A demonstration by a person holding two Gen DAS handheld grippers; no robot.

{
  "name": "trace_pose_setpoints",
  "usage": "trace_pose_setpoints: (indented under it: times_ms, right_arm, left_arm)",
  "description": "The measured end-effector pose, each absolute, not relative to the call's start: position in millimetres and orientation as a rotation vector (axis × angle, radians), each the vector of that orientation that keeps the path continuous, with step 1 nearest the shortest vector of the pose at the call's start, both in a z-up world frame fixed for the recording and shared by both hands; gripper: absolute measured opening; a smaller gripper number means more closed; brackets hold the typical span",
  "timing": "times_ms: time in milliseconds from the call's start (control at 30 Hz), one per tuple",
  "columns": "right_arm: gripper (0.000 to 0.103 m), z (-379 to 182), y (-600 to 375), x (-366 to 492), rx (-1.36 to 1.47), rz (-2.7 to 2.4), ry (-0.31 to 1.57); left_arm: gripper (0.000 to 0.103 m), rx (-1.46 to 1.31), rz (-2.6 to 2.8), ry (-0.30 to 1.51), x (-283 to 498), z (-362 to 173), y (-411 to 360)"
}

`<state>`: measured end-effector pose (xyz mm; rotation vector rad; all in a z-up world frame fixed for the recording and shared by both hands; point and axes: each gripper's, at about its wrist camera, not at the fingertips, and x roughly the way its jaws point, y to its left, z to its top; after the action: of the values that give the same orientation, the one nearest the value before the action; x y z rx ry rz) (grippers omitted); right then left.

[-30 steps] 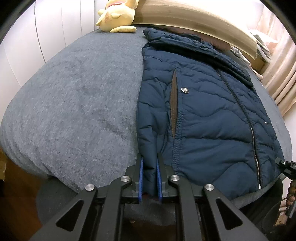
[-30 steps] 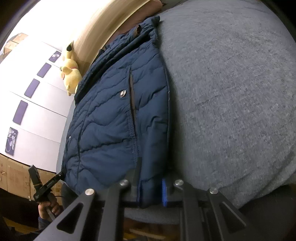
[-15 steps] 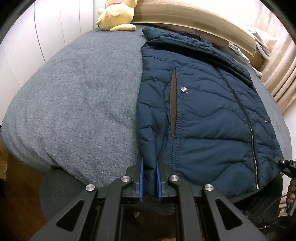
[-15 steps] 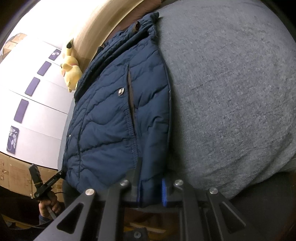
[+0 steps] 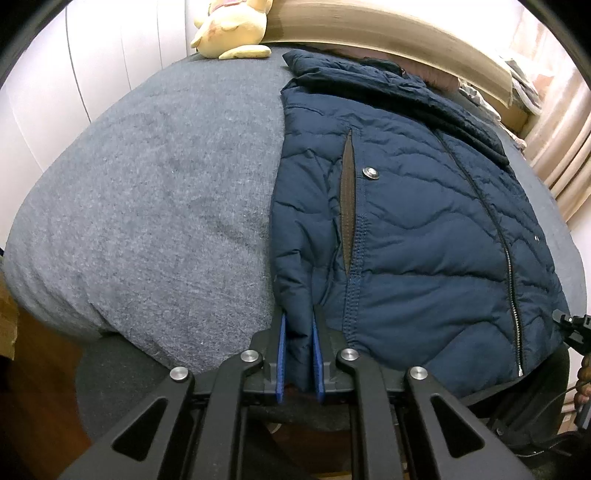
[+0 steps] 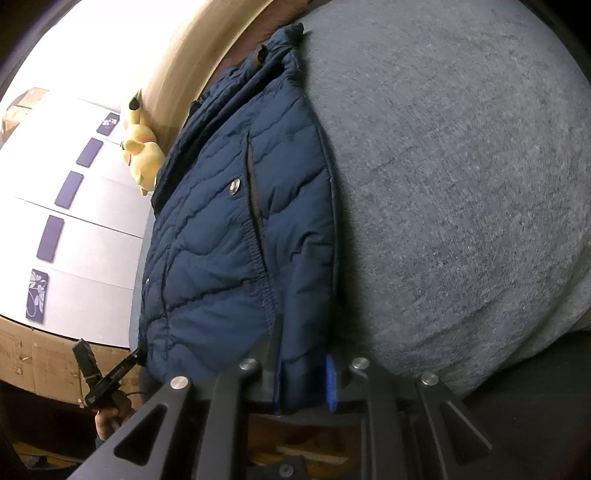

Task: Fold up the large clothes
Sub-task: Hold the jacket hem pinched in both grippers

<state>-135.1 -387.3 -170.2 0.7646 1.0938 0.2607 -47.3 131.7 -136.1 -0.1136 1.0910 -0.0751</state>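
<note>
**Both grippers at the jacket hem**

Navy quilted jacket (image 5: 406, 229) lies flat on grey blanket (image 5: 155, 206), filling centre and right of the left wrist frame, collar toward the top. Left gripper (image 5: 298, 354), bottom centre, pinched narrow on the hem's side edge. Right gripper (image 6: 303, 380), bottom centre of its frame, has the opposite hem corner between its blue pads; jaws opening. Yellow plush toy (image 5: 232, 33) at top, by the wooden headboard (image 5: 406, 33).

the jacket (image 5: 406, 229) lies on the bed (image 5: 155, 206), its collar toward the headboard (image 5: 388, 29). a plush toy (image 5: 232, 29) sits at the bed's far edge, left of the collar. bare bed spreads on both sides of the jacket.
</note>
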Motion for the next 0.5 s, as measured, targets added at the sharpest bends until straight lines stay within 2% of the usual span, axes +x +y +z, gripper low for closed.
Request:
trace_pose_setpoints:
  times_ms: [400,500]
  right_arm:
    - [0.021,-169.2,-387.9,-134.0,0.78,0.253,1.107]
    - [0.023,-169.5,-389.8,-133.3,0.785,0.25,1.109]
  left_arm:
    - [0.014,-0.13,-0.077,1.096,-46.6,-138.2,132.5]
    - [0.02,-0.129,-0.068,1.097,-45.5,-139.5,133.2]
